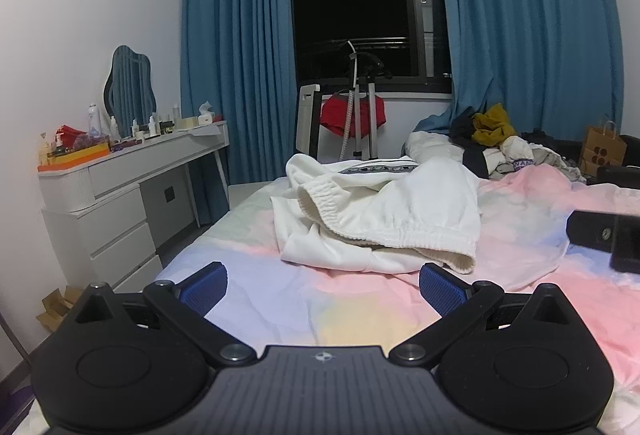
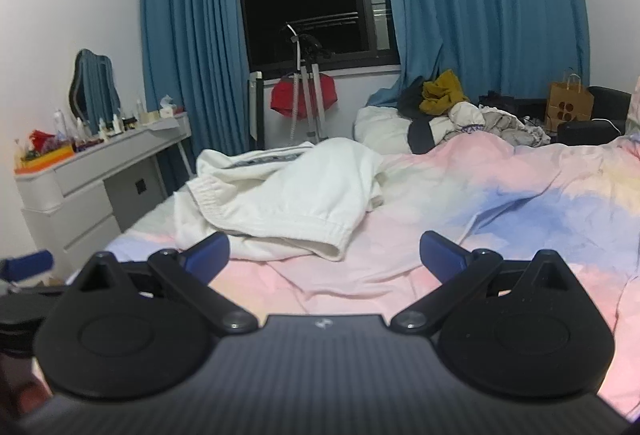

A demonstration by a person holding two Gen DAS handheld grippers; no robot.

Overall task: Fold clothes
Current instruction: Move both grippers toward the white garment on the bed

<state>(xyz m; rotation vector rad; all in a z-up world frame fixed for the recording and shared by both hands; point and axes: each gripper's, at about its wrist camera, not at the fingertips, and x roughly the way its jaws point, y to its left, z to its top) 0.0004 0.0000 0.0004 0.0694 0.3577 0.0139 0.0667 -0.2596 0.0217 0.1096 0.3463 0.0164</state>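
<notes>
A crumpled white garment (image 1: 380, 211) with elastic hems lies bunched on the pastel bedsheet (image 1: 320, 299), just beyond my left gripper (image 1: 323, 281), which is open and empty, blue pads spread wide. In the right wrist view the same white garment (image 2: 288, 195) lies ahead and to the left of my right gripper (image 2: 324, 251), also open and empty. Its near hem lies between the two fingertips, apart from them. Part of the right gripper shows at the right edge of the left wrist view (image 1: 608, 235).
A pile of other clothes (image 1: 492, 139), with a mustard piece on top, sits at the far end of the bed. A white dresser (image 1: 120, 187) with bottles stands left of the bed. A garment steamer with a red cloth (image 1: 352, 115) stands by the window. A paper bag (image 1: 602, 147) stands at the far right.
</notes>
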